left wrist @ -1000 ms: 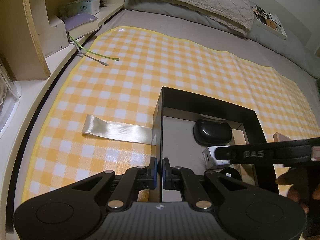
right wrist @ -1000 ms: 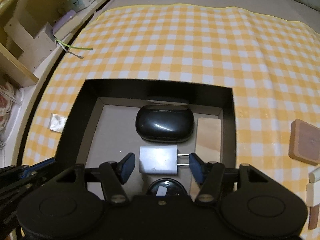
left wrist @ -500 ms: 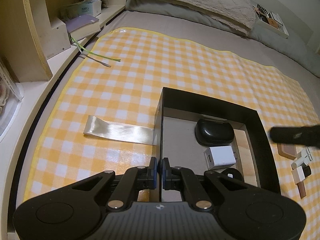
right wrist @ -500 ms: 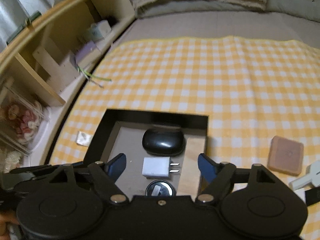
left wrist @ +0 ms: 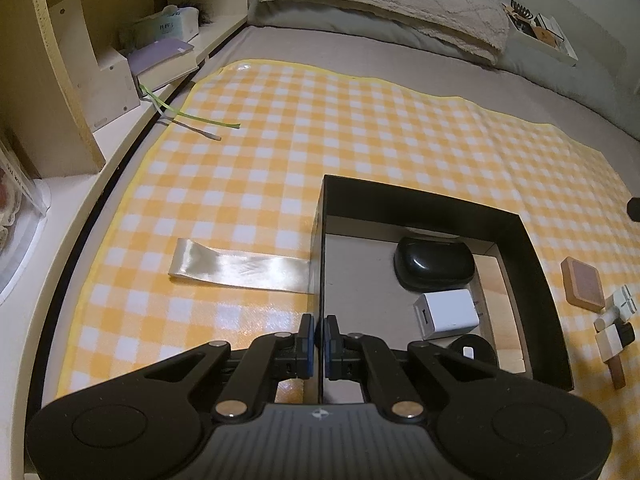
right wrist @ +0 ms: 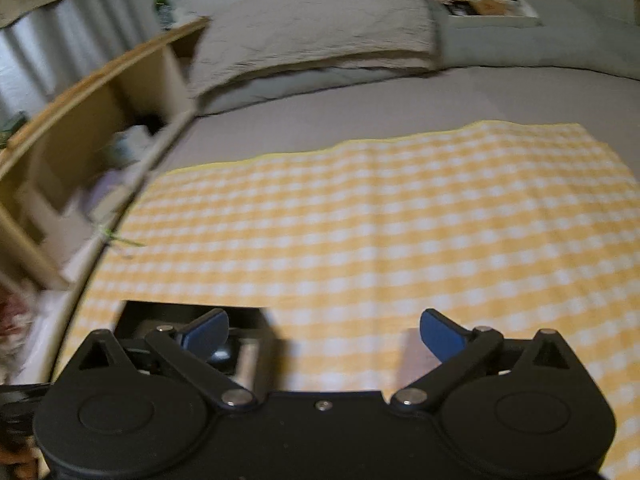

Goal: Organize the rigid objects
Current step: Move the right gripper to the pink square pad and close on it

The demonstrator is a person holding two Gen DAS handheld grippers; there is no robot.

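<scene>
L gripper, tilted down, pinches the near-left wall of the black box w/ charger inside, while R gripper, jaws just opening wide & empty, hangs over the cloth, box at 8 o'clock.

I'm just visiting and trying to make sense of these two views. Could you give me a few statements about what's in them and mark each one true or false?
1. The left claw is clamped on the side wall of the black box. True.
2. The right claw is holding the white charger. False: its jaws have just been opening, stand wide with nothing between them, and the white charger lies in the box.
3. A black oval case lies in the box. True.
4. The box is full to the brim. False: bare floor shows on its left.
5. A brown square block lies on the checked cloth outside the box. True.
</scene>
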